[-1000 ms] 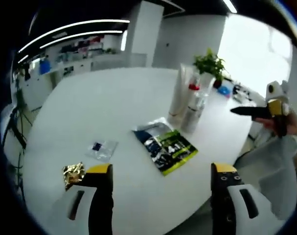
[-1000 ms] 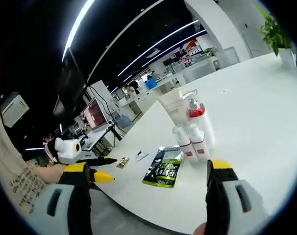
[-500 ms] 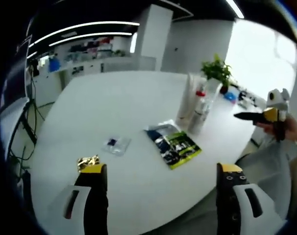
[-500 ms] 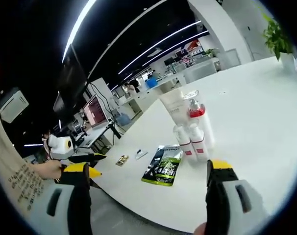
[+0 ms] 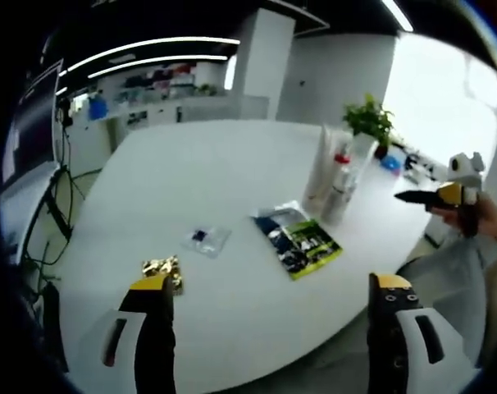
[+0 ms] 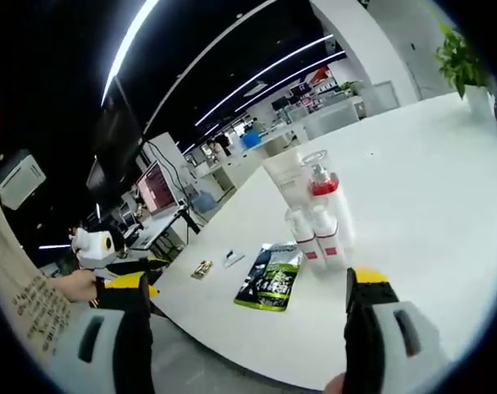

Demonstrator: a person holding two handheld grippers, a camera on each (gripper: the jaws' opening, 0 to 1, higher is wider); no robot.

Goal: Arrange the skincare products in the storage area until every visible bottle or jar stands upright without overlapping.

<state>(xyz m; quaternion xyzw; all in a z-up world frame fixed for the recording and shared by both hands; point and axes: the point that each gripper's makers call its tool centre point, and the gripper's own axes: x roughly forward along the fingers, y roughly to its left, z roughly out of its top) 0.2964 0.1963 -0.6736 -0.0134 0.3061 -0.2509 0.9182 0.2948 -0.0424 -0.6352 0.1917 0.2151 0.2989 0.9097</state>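
Left gripper view, left to right: the left gripper (image 5: 269,316) hangs above the near edge of the round white tabletop (image 5: 183,172), jaws spread wide with nothing between them. A crumpled gold foil wrapper (image 5: 163,269) lies just beside the left jaw tip. Further in lies a small clear sachet with a dark patch (image 5: 206,239), then a flat black-and-green printed pouch (image 5: 301,244). Beyond the pouch, the skincare products stand upright in a tight cluster: a tall white tube (image 5: 319,171) and a clear pump bottle with a red collar (image 5: 339,176), touching or nearly so. A green potted plant (image 5: 370,125) stands behind them. At the far right, the right gripper (image 5: 417,197) is held in a hand off the tabletop edge; its jaw state cannot be told here.

Right gripper view: the right gripper (image 6: 248,291) has its jaws wide apart and empty. Two small white bottles with red bands (image 6: 316,238) stand upright in front of the pump bottle, near the pouch.
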